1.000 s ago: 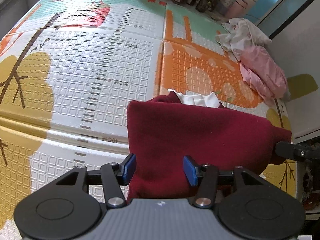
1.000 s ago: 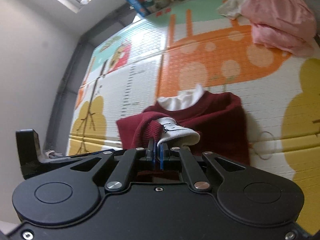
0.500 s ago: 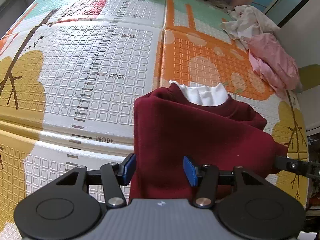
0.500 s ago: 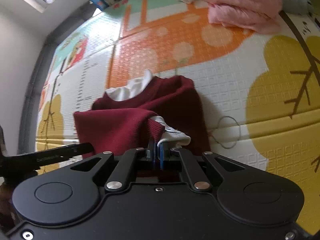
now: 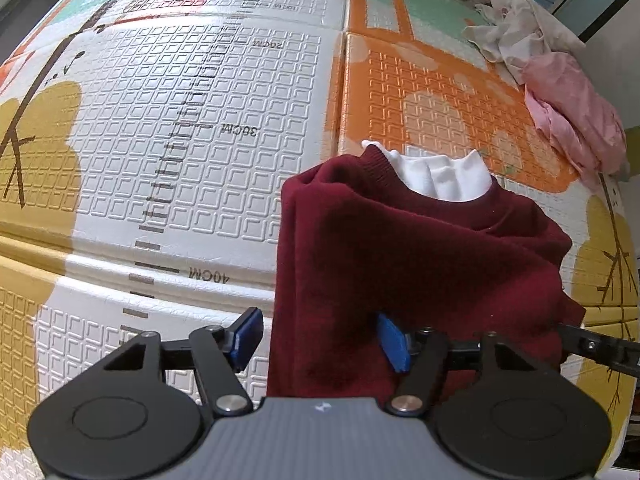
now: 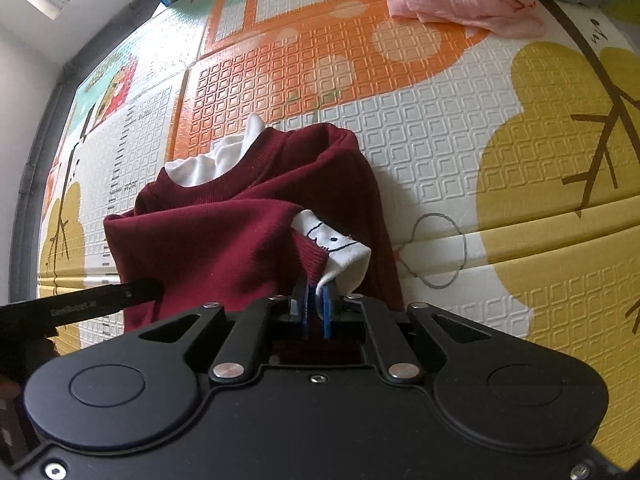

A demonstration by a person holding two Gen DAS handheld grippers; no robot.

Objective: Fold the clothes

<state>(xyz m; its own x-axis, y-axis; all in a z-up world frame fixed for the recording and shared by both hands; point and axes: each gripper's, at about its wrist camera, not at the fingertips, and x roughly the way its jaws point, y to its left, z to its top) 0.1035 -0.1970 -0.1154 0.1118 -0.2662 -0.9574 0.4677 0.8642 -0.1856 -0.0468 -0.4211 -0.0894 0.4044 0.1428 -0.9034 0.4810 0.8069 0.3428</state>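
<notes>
The right gripper (image 6: 315, 304) pinches the white cuff (image 6: 340, 248) of the red sweater (image 5: 400, 248). The left gripper (image 5: 320, 338) is wide apart around the sweater's edge, over the play mat (image 5: 180, 140).

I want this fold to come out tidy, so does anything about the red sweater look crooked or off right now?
Yes. The maroon sweater is bunched and slanted, not flat on the play mat. Its white-cuffed sleeve is pinched in the right gripper and drapes across the body. The white collar sticks out crumpled. The left gripper is open.
</notes>
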